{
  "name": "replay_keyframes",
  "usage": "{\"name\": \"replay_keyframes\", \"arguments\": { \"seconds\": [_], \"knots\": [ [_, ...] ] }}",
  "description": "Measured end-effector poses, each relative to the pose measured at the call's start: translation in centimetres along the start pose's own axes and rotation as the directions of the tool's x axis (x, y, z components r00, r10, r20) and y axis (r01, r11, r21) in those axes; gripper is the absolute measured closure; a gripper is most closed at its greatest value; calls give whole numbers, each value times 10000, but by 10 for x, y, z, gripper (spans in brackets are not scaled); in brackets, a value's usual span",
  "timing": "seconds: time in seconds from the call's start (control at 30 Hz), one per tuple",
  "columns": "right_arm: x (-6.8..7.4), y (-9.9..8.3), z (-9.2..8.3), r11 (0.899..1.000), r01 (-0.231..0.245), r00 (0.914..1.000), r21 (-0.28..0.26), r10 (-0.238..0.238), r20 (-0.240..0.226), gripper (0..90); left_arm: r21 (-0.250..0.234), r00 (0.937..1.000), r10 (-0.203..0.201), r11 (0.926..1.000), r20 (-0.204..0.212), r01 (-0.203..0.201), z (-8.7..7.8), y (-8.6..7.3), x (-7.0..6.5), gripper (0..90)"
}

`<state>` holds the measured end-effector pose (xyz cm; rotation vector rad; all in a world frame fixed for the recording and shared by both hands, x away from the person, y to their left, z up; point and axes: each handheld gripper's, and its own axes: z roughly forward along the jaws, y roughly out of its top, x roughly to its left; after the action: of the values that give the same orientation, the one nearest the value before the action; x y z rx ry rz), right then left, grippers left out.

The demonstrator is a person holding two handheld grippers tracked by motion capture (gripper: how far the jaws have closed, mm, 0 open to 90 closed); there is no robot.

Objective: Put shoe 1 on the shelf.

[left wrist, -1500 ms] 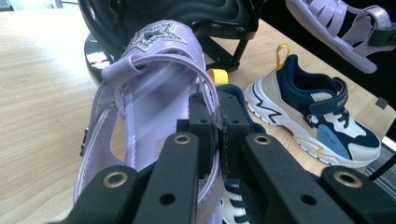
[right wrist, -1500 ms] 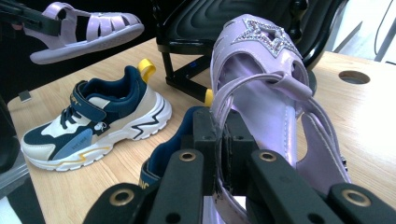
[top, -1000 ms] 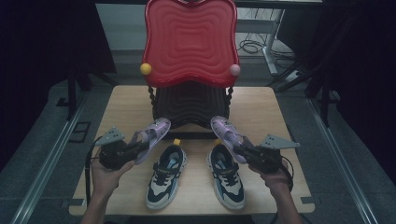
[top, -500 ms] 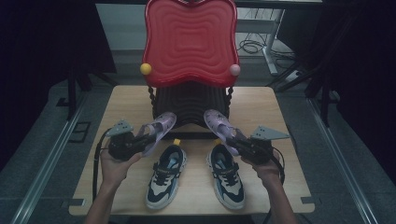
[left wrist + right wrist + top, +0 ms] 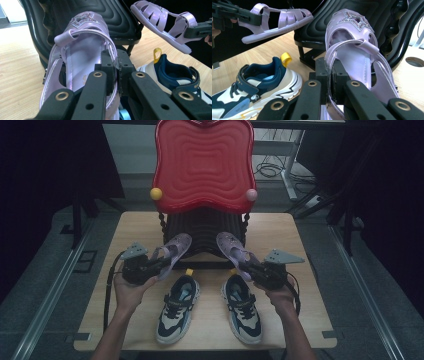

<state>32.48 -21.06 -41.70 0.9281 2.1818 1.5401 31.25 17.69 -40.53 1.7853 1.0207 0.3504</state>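
Both lilac sandals, the left sandal (image 5: 172,249) clamped in the left tool (image 5: 159,265) and the right sandal (image 5: 231,248) in the right tool (image 5: 247,268), are being carried closer to the black shoe rack (image 5: 202,232), likely for placing.

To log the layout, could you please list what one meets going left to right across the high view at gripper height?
left gripper → left purple sandal → right purple sandal → right gripper

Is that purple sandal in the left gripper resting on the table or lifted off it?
Lifted: the left gripper is shut on the purple sandal, holding it above the wooden table.
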Motion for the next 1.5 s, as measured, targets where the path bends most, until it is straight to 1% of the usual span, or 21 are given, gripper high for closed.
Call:
{"name": "replay_keyframes", "arguments": {
  "seconds": [0.13,0.3,0.4,0.6,0.67,0.8,0.93,1.07,1.1,1.17,1.27,1.37,1.47,1.5],
  "knots": [
    [-1,1,2,10000,-38,10000,15,38,36,865,-13,10000,64,10000,-10,-64,3,2,-1,865],
    [-3,1,5,9999,-104,9999,-80,105,70,864,-318,10000,41,9995,-83,-44,4,5,-1,865],
    [-3,2,7,9998,-154,9998,-84,155,129,864,-393,9999,54,9992,-127,-59,6,7,-1,865],
    [-3,5,11,9992,-323,9993,-231,328,182,864,-516,9997,125,9986,-205,-136,13,10,-4,865],
    [-4,6,12,9993,-281,9993,-244,287,250,864,-536,9995,170,9984,-263,-184,16,11,-4,865],
    [-4,7,15,9988,-337,9989,-342,348,319,865,-687,9990,273,9972,-366,-297,21,13,-7,865],
    [-4,8,21,9981,-435,9983,-439,450,357,864,-733,9989,309,9967,-361,-335,27,14,-9,865],
    [-4,10,27,9981,-397,9981,-461,419,462,864,-752,9984,422,9962,-386,-450,33,16,-11,865],
    [-3,11,28,9982,-409,9980,-442,430,464,865,-744,9981,477,9959,-392,-506,34,17,-11,865],
    [-3,13,31,9982,-295,9981,-514,322,525,864,-809,9982,455,9955,-397,-486,37,18,-10,865],
    [-3,16,34,9980,-289,9979,-558,320,559,865,-882,9980,463,9948,-437,-500,41,19,-8,865],
    [-3,19,37,9979,-242,9976,-601,280,626,864,-924,9984,372,9949,-425,-410,43,20,-6,865],
    [-2,22,39,9975,-251,9973,-662,295,668,864,-942,9983,369,9947,-459,-411,45,20,-5,865],
    [-2,22,40,9971,-321,9971,-686,367,662,864,-966,9983,335,9946,-470,-379,45,20,-4,865]
  ]
}}
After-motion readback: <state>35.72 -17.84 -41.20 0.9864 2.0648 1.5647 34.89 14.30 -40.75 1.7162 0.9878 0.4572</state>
